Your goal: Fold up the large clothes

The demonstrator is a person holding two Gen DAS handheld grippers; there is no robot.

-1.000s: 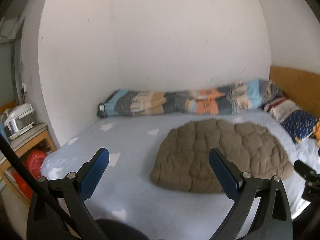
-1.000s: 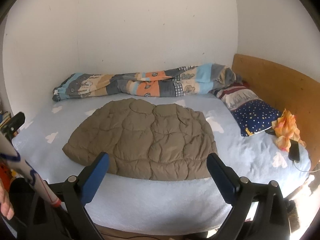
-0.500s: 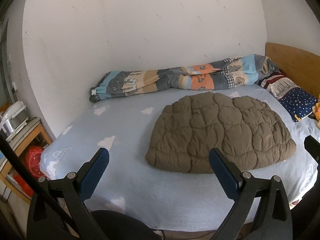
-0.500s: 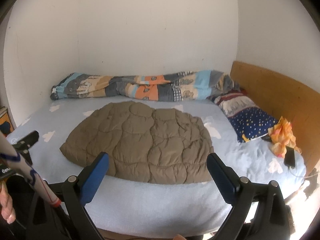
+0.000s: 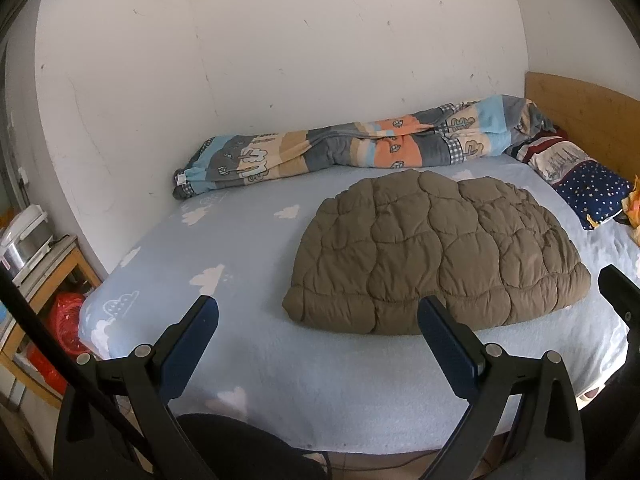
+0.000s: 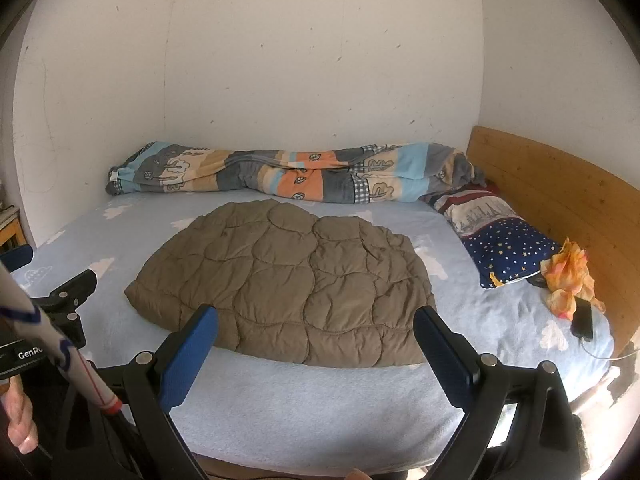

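Note:
A brown quilted jacket [image 5: 432, 252] [image 6: 288, 280] lies folded in a dome-shaped bundle on the light blue bed [image 5: 248, 264] [image 6: 304, 396]. My left gripper [image 5: 318, 342] hovers open before the bed's near edge, left of the jacket's front hem, with nothing between its fingers. My right gripper [image 6: 316, 350] is open too, in front of the jacket's near hem and holding nothing. The left gripper's body [image 6: 68, 296] shows at the left of the right wrist view.
A rolled patchwork duvet [image 5: 360, 148] [image 6: 288, 176] lies along the far wall. Pillows [image 6: 500, 240] rest by the wooden headboard [image 6: 560, 208], with an orange cloth [image 6: 568, 280] and a phone [image 6: 582, 320]. A wooden side table [image 5: 48, 264] with a rice cooker [image 5: 24, 236] stands left.
Both cameras have tilted and drawn back a little, so the jacket sits nearer mid-frame in the left view. The jacket has not moved and both grippers stay open.

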